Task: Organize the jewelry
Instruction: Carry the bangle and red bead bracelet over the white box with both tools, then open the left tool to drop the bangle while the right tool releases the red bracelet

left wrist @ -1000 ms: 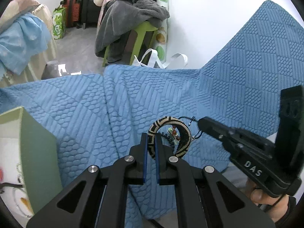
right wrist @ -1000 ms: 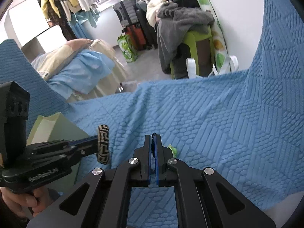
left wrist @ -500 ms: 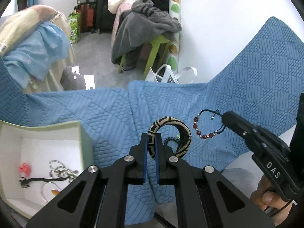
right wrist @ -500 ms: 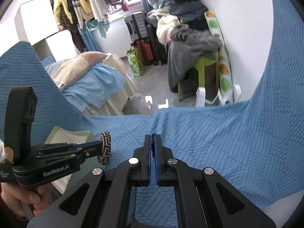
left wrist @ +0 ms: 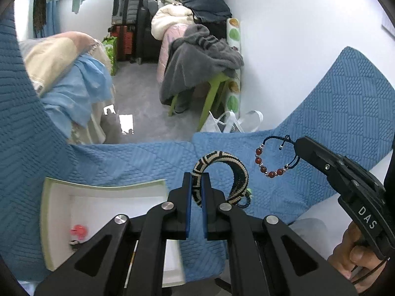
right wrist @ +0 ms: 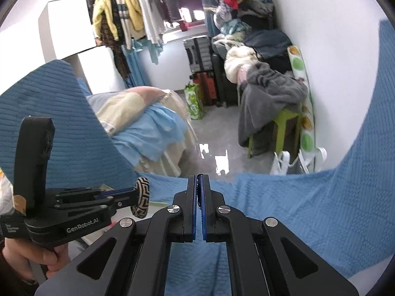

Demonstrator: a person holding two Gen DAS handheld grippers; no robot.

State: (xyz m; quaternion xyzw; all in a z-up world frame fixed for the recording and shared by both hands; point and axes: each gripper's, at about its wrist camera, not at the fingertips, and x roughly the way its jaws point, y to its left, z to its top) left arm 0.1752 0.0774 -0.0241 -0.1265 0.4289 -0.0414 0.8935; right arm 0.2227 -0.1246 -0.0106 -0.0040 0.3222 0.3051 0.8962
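My left gripper [left wrist: 196, 181] is shut on a black-and-cream woven bangle [left wrist: 237, 170] and holds it in the air above the blue quilt [left wrist: 123, 162]. The bangle also shows in the right wrist view [right wrist: 142, 197]. My right gripper [right wrist: 198, 185] is shut on the dark cord of a red bead bracelet [left wrist: 269, 170], which hangs from its tip [left wrist: 300, 145] to the right of the bangle. A pale green box with a white inside [left wrist: 47, 222] lies below and left of the left gripper, with a red piece [left wrist: 78, 230] in it.
The blue quilt rises steeply at the right [left wrist: 345, 103] and at the left [left wrist: 22, 128]. Beyond its far edge are a grey floor [left wrist: 140, 98], a green stool piled with clothes [left wrist: 205, 56] and a bed with blue and beige covers [right wrist: 148, 123].
Both grippers have risen from the quilt with their pieces. The red bead bracelet now hangs free in the air. The box has come fully into the left wrist view.
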